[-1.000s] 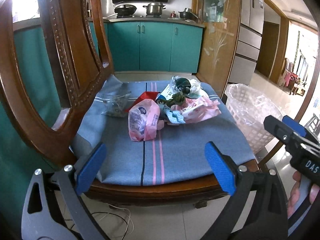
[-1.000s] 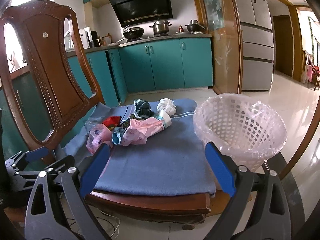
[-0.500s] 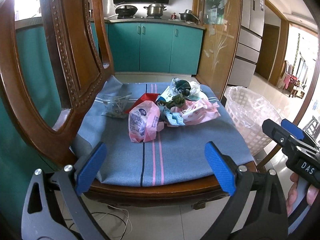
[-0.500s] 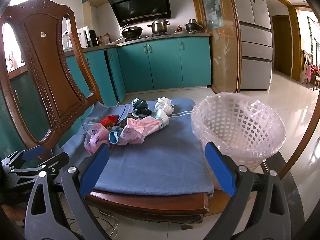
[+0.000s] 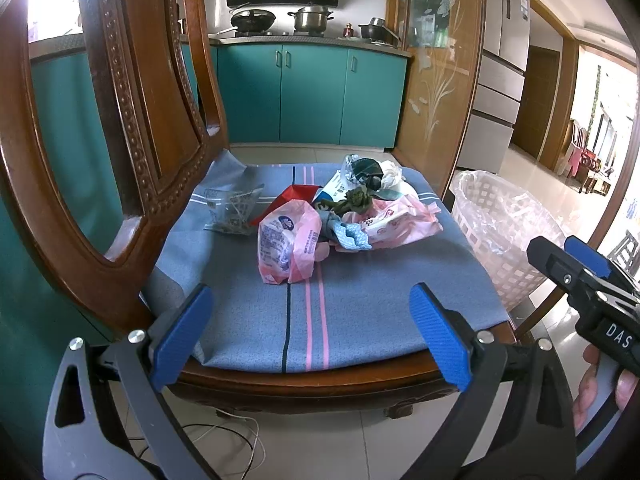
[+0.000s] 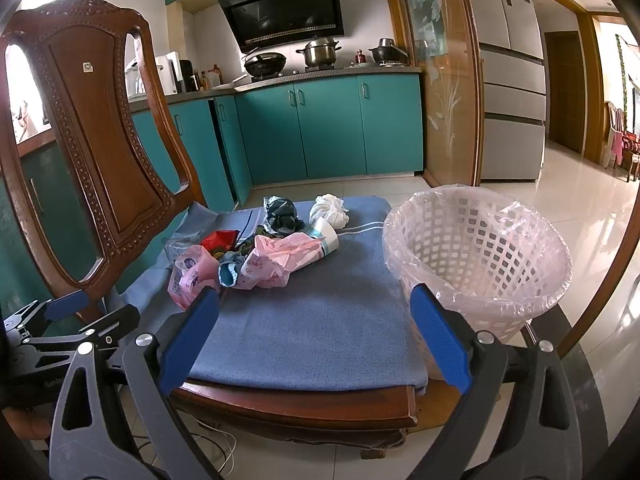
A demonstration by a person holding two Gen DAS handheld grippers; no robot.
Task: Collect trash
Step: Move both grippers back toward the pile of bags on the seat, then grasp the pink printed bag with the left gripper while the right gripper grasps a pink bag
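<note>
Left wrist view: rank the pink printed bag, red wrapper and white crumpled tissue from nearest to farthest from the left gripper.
From the left gripper:
1. Pink printed bag, front of the pile.
2. Red wrapper, just behind it.
3. White crumpled tissue, far right of the pile.

I see teal kitchen cabinets (image 6: 328,128) along the far wall, a carved wooden chair (image 6: 100,128) near left, glossy pale floor tiles (image 6: 580,208) right.
</note>
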